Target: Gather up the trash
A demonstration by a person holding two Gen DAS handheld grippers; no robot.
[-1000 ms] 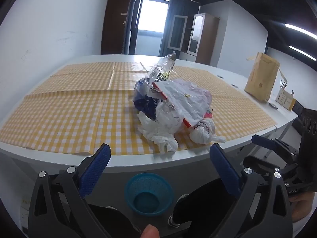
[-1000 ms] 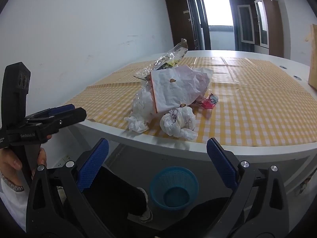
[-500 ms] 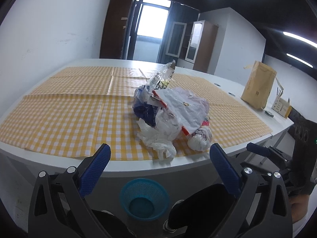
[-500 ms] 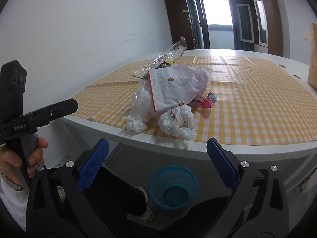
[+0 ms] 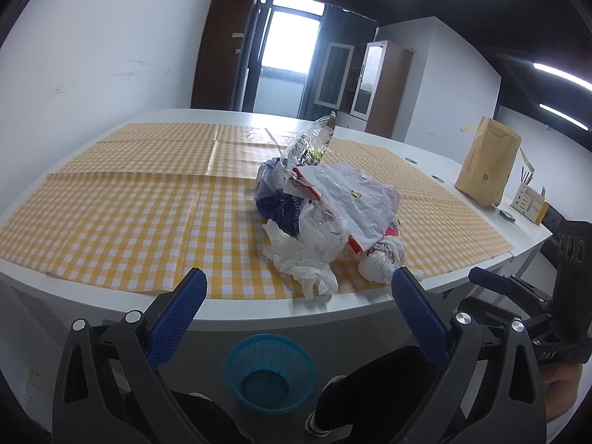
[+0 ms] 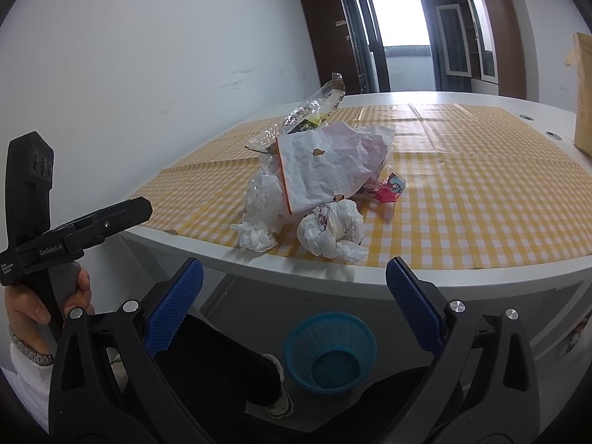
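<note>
Left gripper up front, held below the table edge, blue pads spread wide, nothing between them. Right gripper likewise: low, short of the table, pads far apart, holding nothing. Seen from the right wrist view, the left gripper at the far left in profile, gripped by a bare hand with a watch band at the wrist.

On the white table, a yellow checked cloth, and near its front edge the trash pile. Topmost, a wrinkled white bag with a red strip, tilted over the heap. Behind it, a clear crinkly wrapper sticking up at an angle. Under the left side, a blue and white plastic bag. At the front, a crumpled white tissue trailing toward the cloth's edge, and just beside it a knotted white bundle. From the right wrist view, a small pink and red wrapper lying on the cloth beside the pile.

Down on the floor, under the table's front edge, a blue mesh wastebasket, upright, mouth up. Far right on the table, a brown paper bag standing upright, well apart from the pile, with a pen holder beyond it.
</note>
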